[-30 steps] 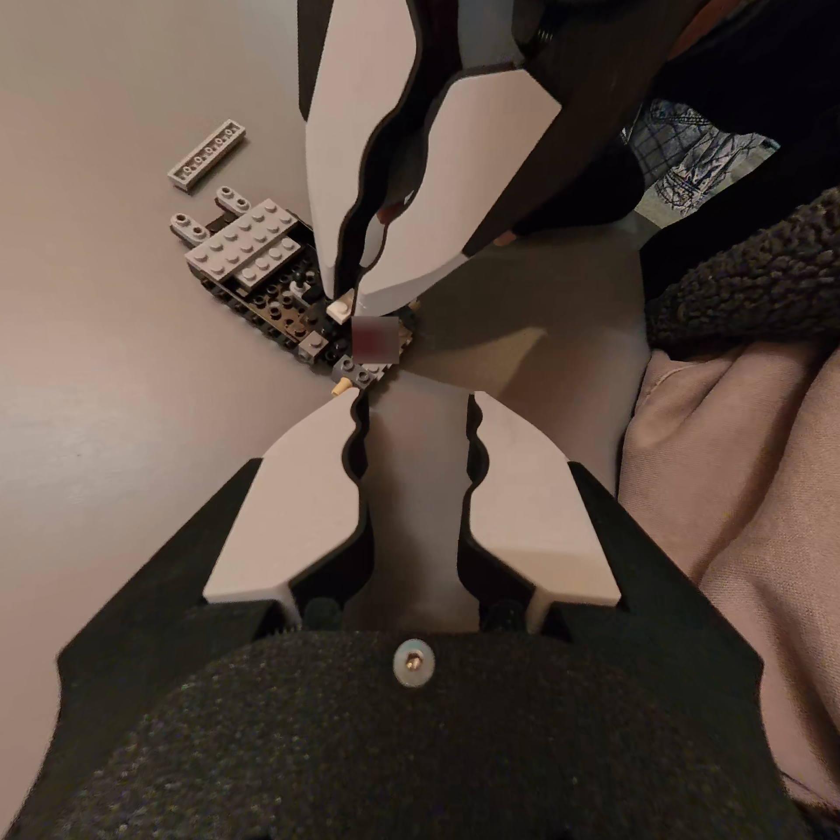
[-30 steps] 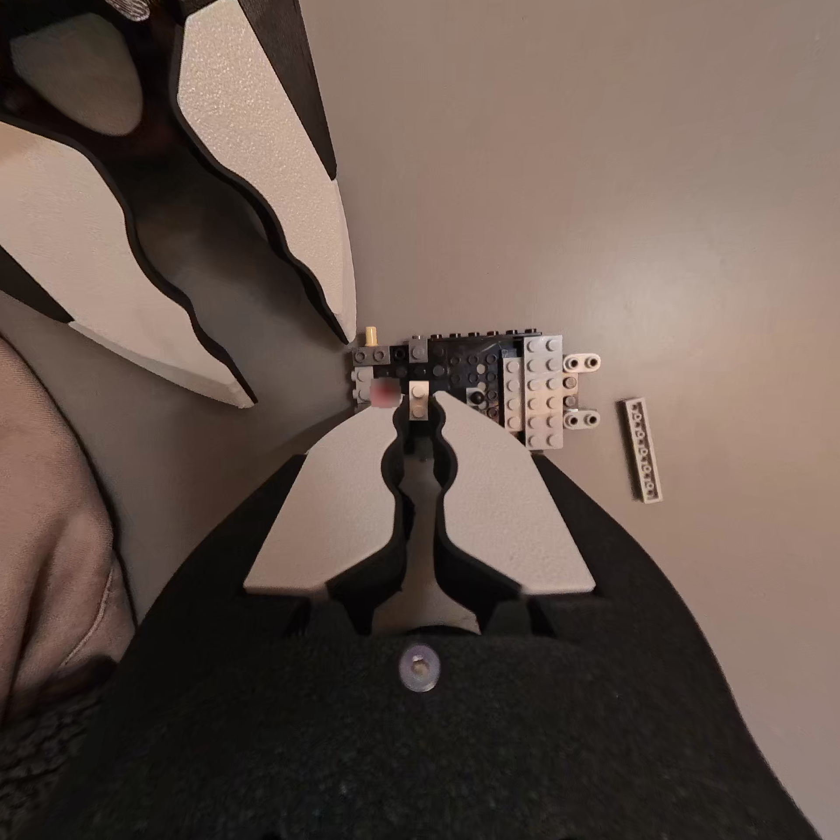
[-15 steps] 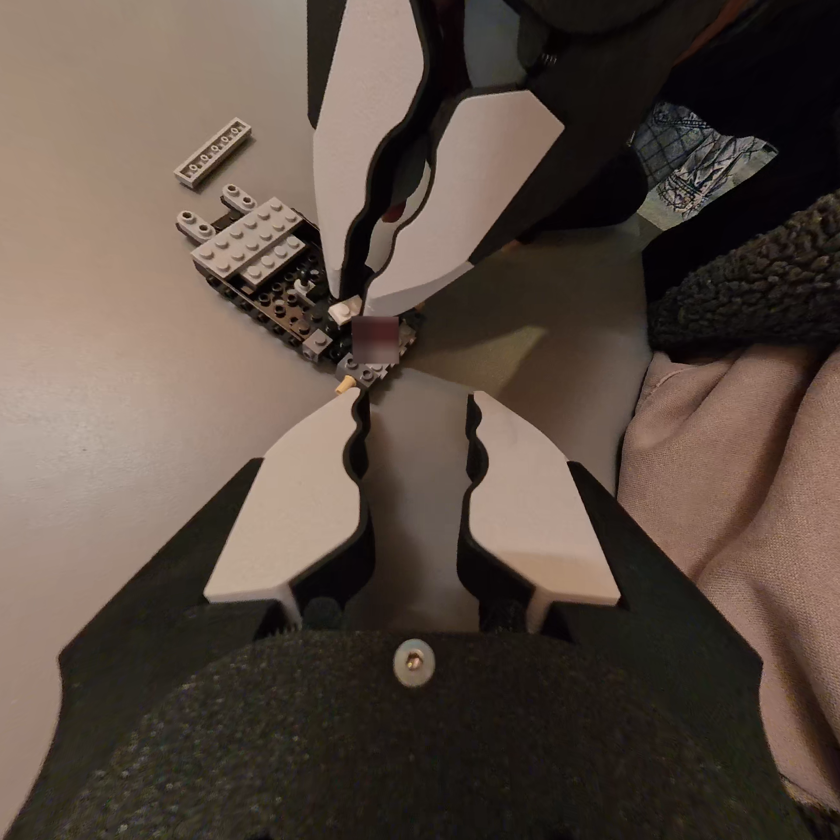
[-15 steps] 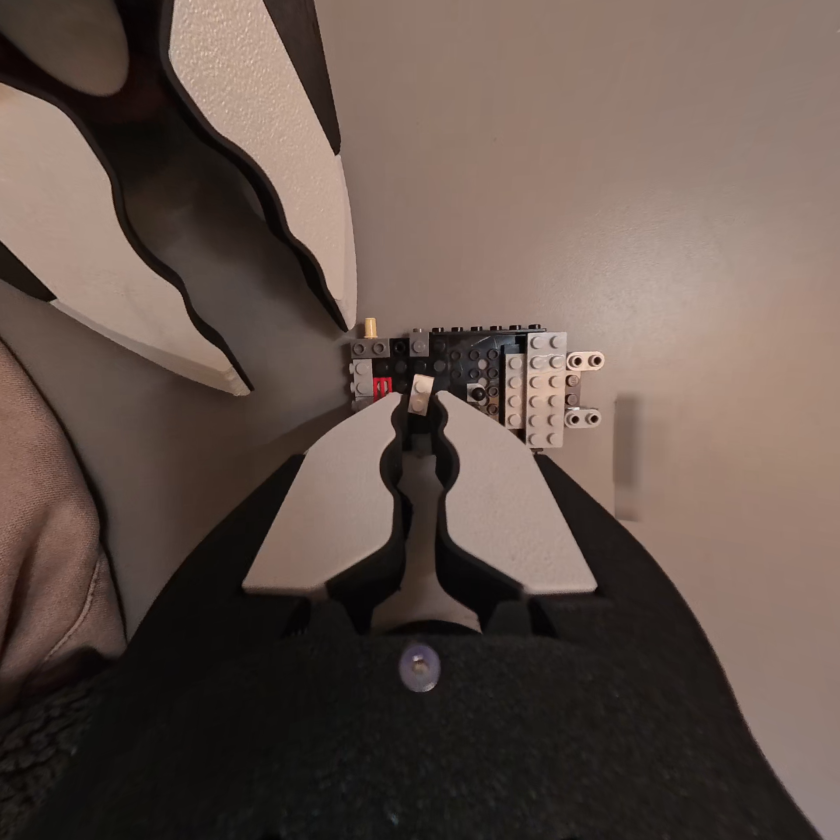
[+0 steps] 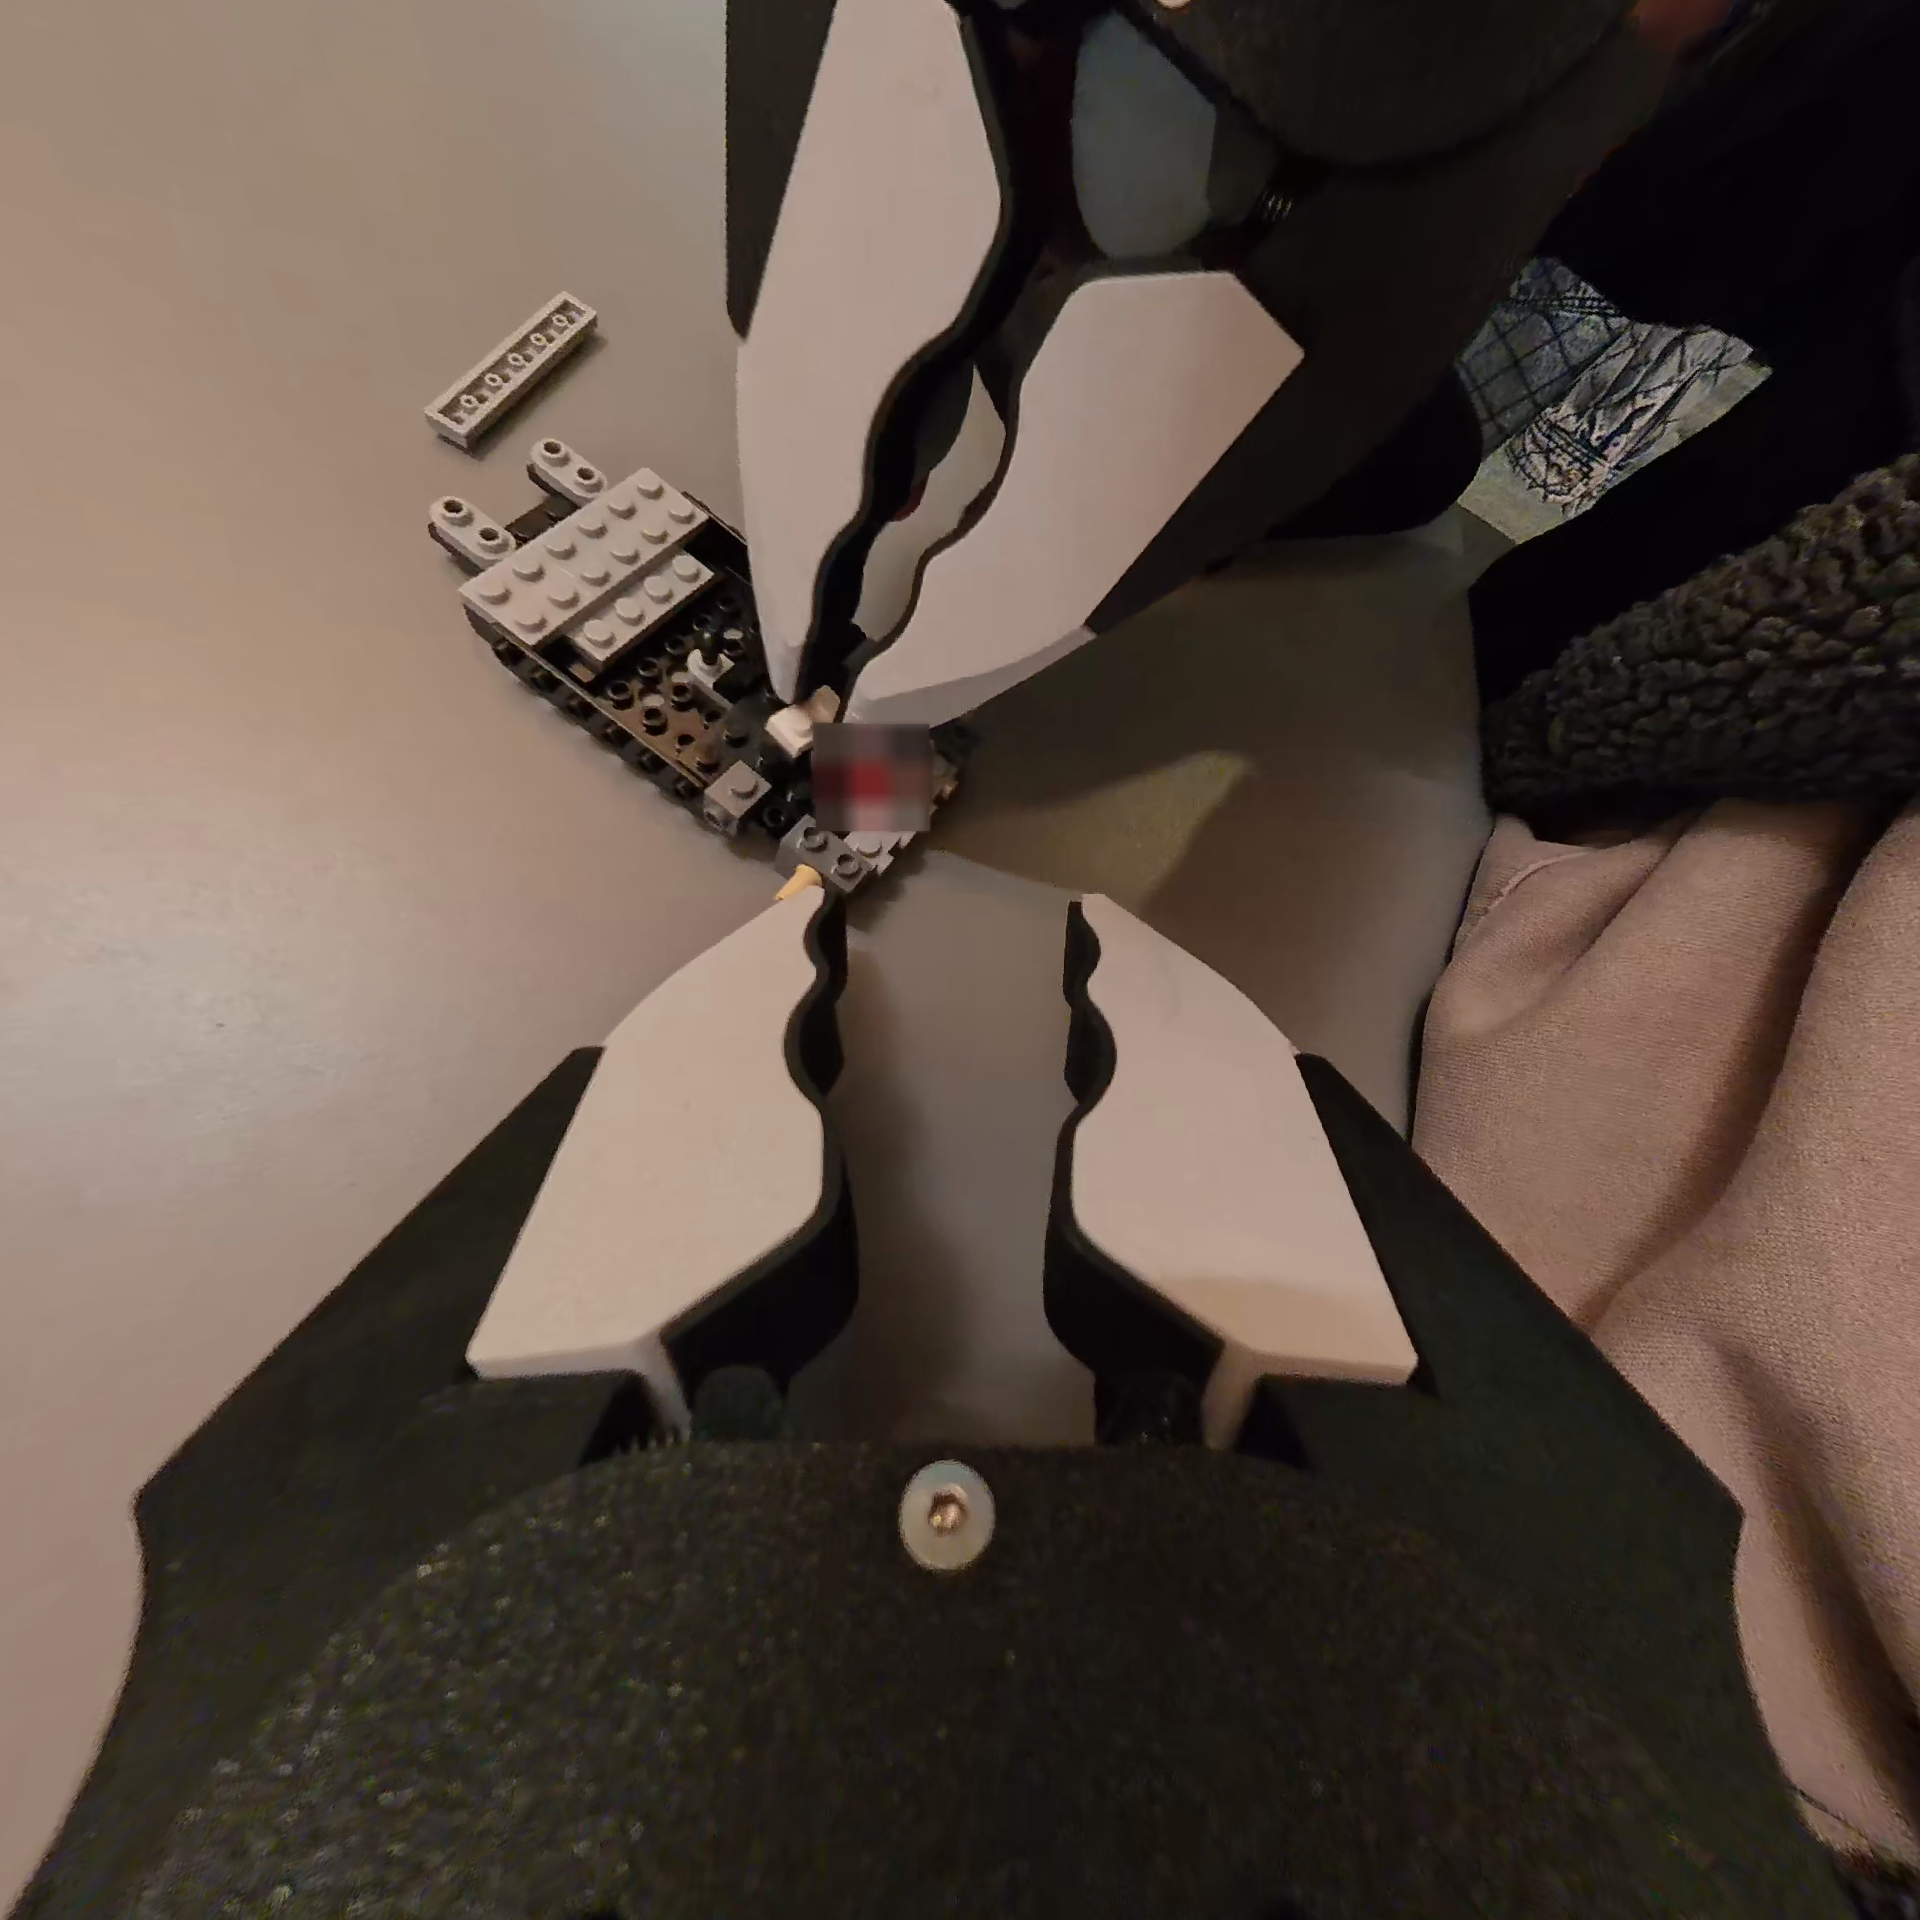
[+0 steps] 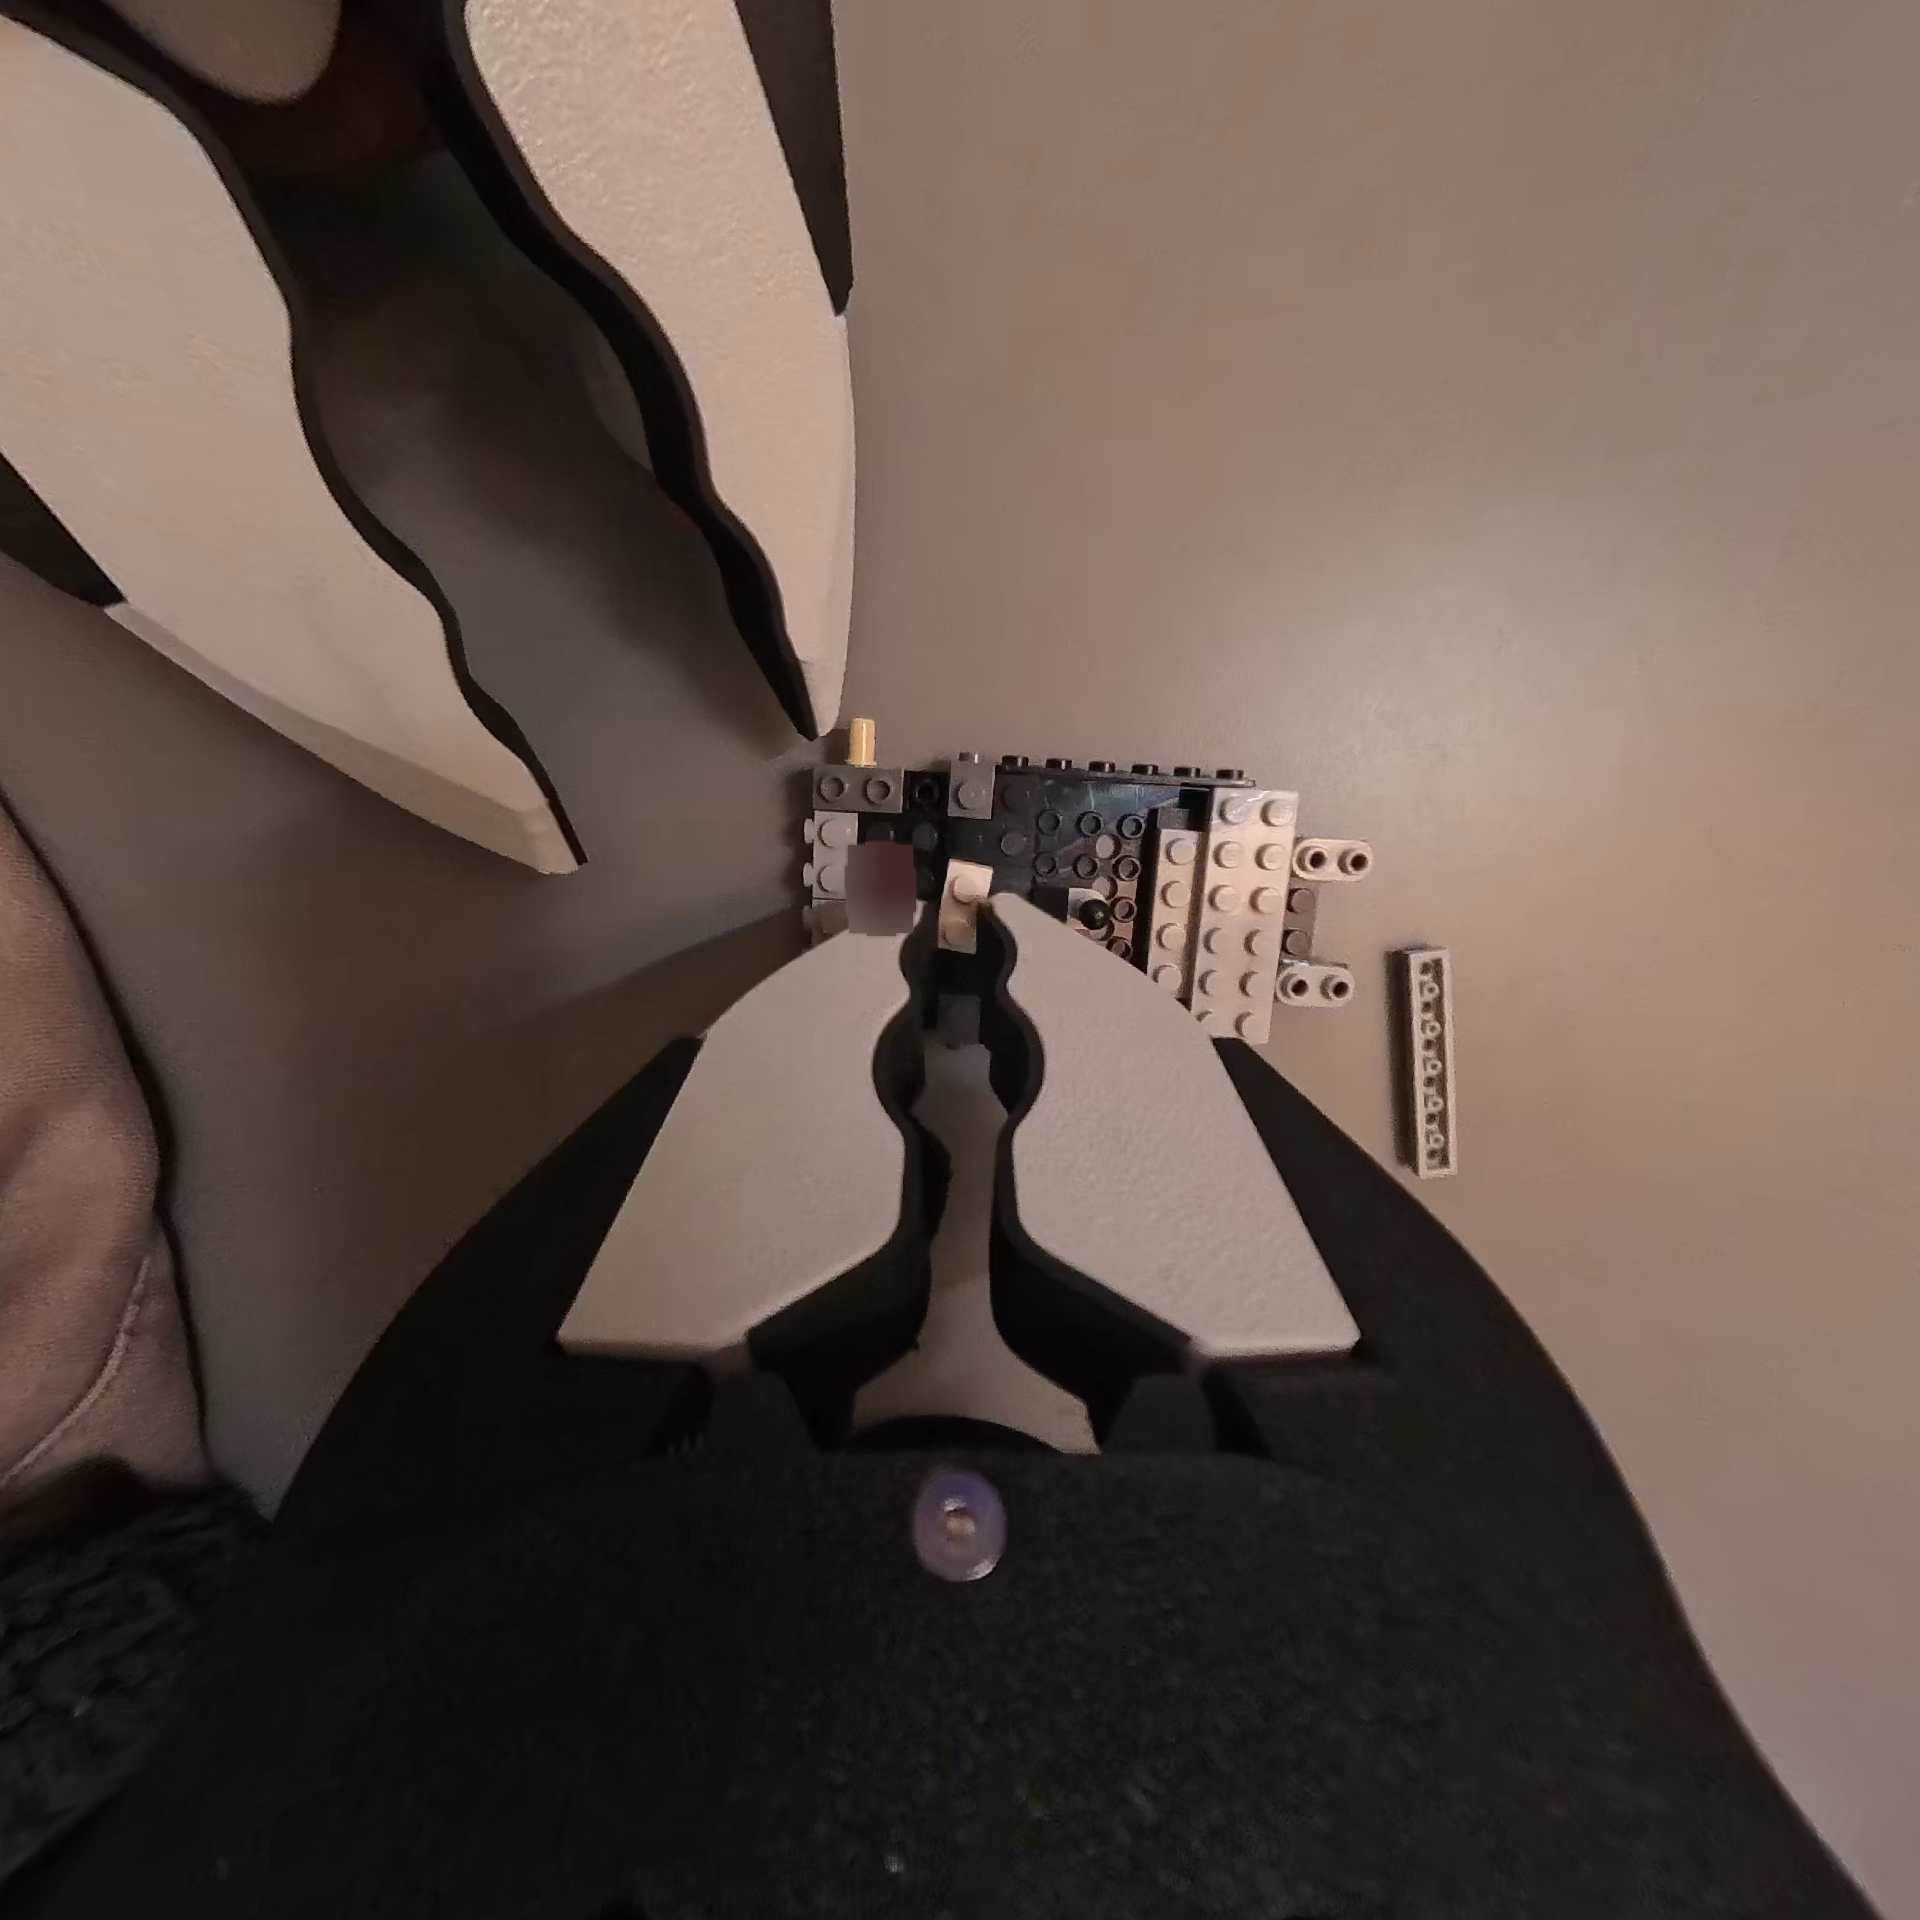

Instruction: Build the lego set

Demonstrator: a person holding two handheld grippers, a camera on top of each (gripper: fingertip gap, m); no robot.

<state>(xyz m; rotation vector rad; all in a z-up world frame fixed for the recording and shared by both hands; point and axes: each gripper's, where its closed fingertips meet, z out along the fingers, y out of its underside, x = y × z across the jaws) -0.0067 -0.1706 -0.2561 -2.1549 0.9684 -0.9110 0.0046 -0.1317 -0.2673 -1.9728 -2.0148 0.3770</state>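
Right tool (image 6: pixel 951 914) has its fingers nearly together, pinching a small pale piece (image 6: pixel 961 902) that sits over the black middle of the lego build (image 6: pixel 1081 842). Its own view shows the piece's single stud and flat top; the left wrist view shows only the piece's end (image 5: pixel 798 727) poking from below the fingertips of the right tool (image 5: pixel 821 691). Left tool (image 5: pixel 945 909) is spread wide and holds nothing, its tips just beside the build's dark grey end, one fingertip (image 5: pixel 790 914) close to a tan peg (image 5: pixel 795 885). The build rests flat on the grey worktop (image 5: pixel 260 935), light grey plates (image 6: pixel 1226 904) stacked at its far end. A loose grey strip plate (image 6: pixel 1432 1060) lies apart on the worktop beyond that end. Only the left wrist view takes in beige fabric (image 5: pixel 1662 1143) and a dark fleecy sleeve (image 5: pixel 1714 686) at the worktop's edge.
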